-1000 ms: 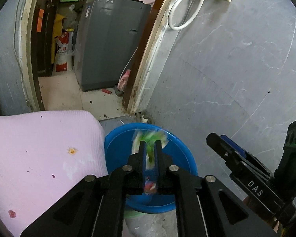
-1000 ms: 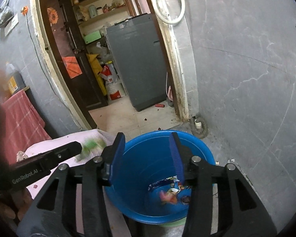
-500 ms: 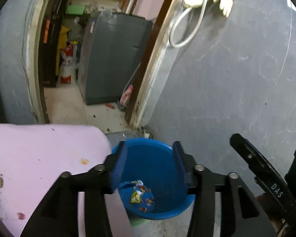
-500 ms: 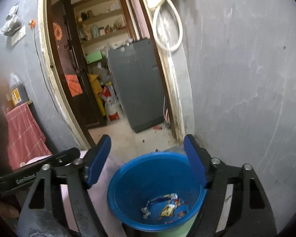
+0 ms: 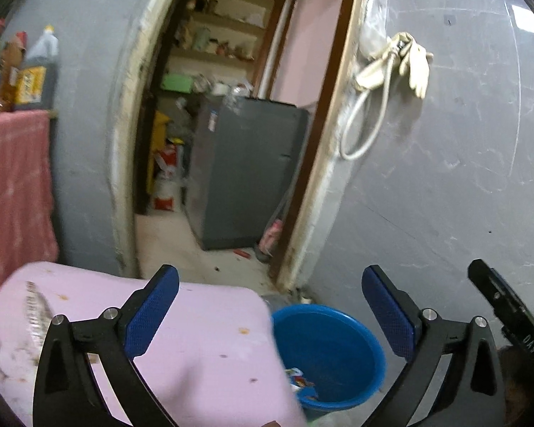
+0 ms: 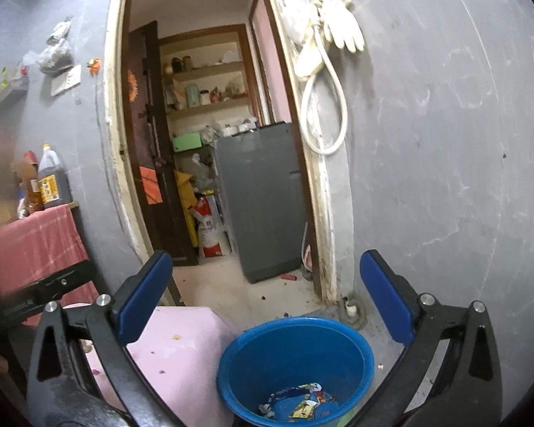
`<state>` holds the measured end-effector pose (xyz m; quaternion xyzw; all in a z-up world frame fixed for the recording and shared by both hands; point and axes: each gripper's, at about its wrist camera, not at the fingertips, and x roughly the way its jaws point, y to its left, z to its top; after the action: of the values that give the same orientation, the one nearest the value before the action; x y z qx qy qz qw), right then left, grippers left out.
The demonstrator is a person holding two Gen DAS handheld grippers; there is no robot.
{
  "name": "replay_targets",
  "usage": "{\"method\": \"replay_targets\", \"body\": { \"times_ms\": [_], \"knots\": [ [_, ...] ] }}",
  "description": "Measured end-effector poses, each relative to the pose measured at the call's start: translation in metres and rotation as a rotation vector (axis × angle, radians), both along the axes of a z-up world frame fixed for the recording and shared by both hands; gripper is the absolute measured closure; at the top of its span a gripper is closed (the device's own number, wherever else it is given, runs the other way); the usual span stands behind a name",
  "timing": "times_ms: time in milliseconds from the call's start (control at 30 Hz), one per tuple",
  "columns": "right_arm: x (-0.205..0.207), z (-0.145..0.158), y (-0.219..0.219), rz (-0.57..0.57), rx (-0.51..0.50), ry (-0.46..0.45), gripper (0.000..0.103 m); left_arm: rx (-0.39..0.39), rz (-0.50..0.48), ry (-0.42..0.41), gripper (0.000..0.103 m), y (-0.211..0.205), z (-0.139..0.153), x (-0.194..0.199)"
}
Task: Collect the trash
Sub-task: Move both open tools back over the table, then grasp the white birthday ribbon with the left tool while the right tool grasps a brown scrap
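Trash wrappers (image 6: 302,404) lie in a crumpled heap at the bottom of the blue bucket (image 6: 231,366), which stands upright on the floor, mouth up, beside the pink table (image 5: 203,338). No long axis can be made out. Left gripper (image 5: 270,313): jaws opening wide, nothing between them. Right gripper (image 6: 267,302): jaws opening wide, nothing between them. In the left wrist view the table edge hides part of the bucket. Bucket base is cut off in both views.
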<state>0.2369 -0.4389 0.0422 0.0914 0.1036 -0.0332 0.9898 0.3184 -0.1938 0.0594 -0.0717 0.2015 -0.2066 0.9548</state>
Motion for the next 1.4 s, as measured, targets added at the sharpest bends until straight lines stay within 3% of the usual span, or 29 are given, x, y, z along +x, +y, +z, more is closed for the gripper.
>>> {"method": "replay_targets", "body": {
  "times_ms": [533,833,1133,1400],
  "knots": [
    [-0.032,0.027,0.087,0.138,-0.03,-0.113,0.0,0.025,0.195,-0.089,0.002,0.12,0.021,-0.075],
    [-0.029,0.024,0.142,0.249,-0.053,-0.1,0.0,0.064,0.304,-0.098,0.002,0.176,0.013,-0.102],
    [0.002,-0.002,0.188,0.371,-0.076,-0.005,0.0,0.062,0.392,-0.006,0.002,0.223,-0.017,-0.101],
    [0.037,-0.034,0.212,0.446,-0.106,0.108,0.0,0.039,0.417,0.1,0.002,0.239,-0.047,-0.082]
  ]
}}
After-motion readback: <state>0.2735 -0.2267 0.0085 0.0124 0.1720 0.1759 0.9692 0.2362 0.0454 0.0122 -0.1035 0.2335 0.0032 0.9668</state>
